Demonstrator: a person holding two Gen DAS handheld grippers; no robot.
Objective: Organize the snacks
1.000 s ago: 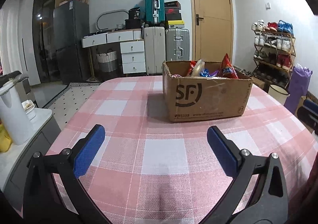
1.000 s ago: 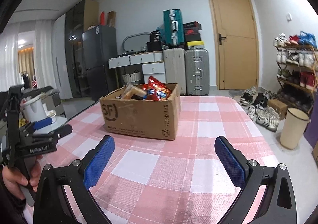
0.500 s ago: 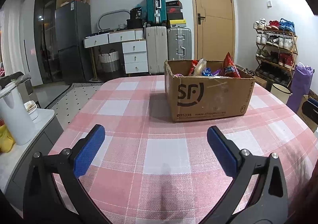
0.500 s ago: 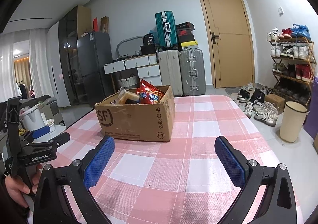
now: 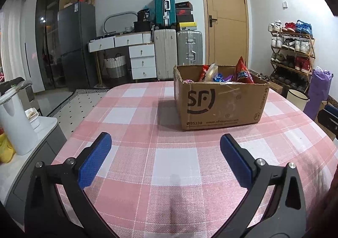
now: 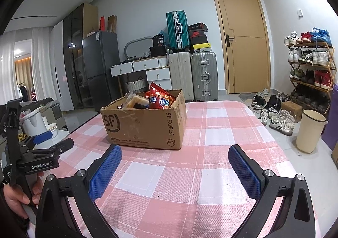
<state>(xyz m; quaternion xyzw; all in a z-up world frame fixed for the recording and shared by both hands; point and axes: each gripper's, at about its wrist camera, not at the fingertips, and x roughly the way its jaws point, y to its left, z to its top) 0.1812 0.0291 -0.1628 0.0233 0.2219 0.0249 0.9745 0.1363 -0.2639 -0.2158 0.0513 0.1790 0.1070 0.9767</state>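
Checked table [image 5: 169, 162]: one snack box [image 5: 219, 107], two empty grippers.

I've got the cardboard box [image 5: 220, 103] on the table [image 5: 175, 164] ahead, snack bags [image 5: 243, 72] inside it, suitcases [image 5: 177, 50] far behind.

— Where are the snacks?
— In the open brown SF cardboard box [image 5: 220, 104], standing upright on the far part of the checked bench.
— What shows?
— A red chip bag [image 5: 243, 71] poking above the rim, plus a pale packet [image 5: 211, 71] and blue wrappers [image 5: 218, 78].
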